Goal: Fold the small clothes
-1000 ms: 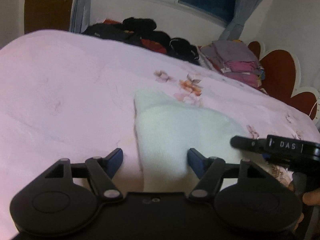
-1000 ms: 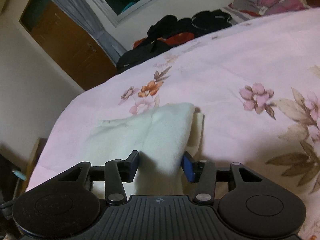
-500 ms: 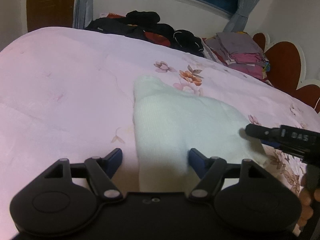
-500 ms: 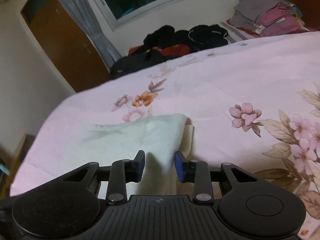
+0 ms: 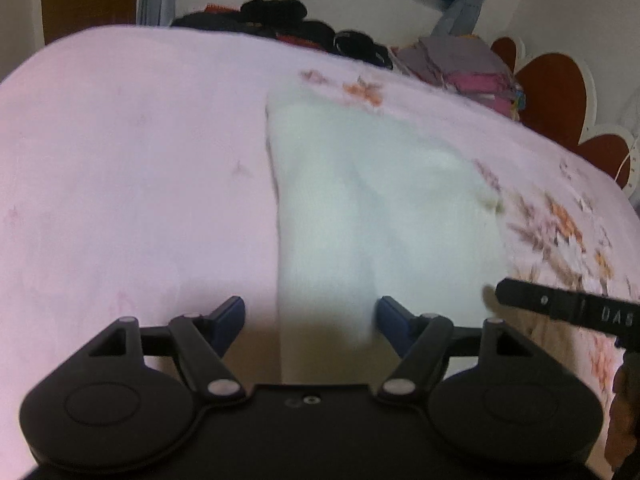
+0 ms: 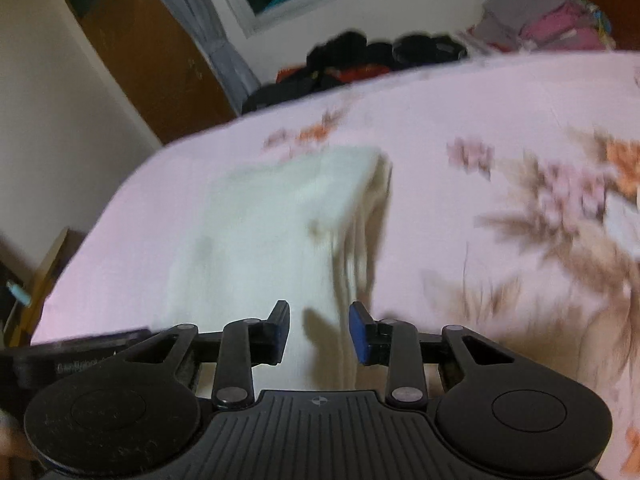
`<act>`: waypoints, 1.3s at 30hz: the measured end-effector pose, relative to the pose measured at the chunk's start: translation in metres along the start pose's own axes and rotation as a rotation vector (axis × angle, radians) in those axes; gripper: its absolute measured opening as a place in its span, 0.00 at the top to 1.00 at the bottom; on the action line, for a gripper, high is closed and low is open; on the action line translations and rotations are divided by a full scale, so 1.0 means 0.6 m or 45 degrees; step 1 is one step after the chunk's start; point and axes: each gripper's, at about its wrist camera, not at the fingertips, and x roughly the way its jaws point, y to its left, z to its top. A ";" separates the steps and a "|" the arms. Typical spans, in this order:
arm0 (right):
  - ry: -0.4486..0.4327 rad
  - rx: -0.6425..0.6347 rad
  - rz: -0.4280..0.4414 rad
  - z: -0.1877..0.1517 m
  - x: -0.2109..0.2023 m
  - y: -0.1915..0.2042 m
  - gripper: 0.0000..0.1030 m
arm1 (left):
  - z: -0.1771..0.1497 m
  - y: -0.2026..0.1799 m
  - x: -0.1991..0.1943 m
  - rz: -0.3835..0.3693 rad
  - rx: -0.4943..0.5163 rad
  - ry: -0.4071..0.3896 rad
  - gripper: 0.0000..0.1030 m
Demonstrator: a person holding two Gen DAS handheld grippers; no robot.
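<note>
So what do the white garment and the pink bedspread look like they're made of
White garment: probably a soft knit or fleece, matte; faint ribbed texture shows along its left edge, though blur hides detail. Pink bedspread: seemingly thin woven cloth, smooth and matte, with a printed flower pattern and shallow creases.

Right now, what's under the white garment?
The white garment lies on the pink floral bedspread, which shows all around it. At its right edge in the right wrist view, a cream layer sits beneath the top one. Anything else under it is covered.
</note>
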 end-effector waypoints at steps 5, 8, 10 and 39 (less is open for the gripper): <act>0.081 0.062 -0.027 -0.041 0.013 -0.006 0.69 | -0.012 -0.002 0.002 -0.009 0.053 0.004 0.29; 0.106 0.158 0.002 -0.049 0.009 -0.018 0.78 | -0.014 0.003 -0.002 -0.024 0.048 0.011 0.29; 0.117 0.186 0.008 -0.052 0.002 -0.019 0.81 | -0.019 0.003 -0.002 -0.026 0.072 0.007 0.28; 0.043 0.014 -0.340 -0.071 0.010 0.044 0.65 | -0.008 -0.021 0.020 0.135 0.009 0.139 0.00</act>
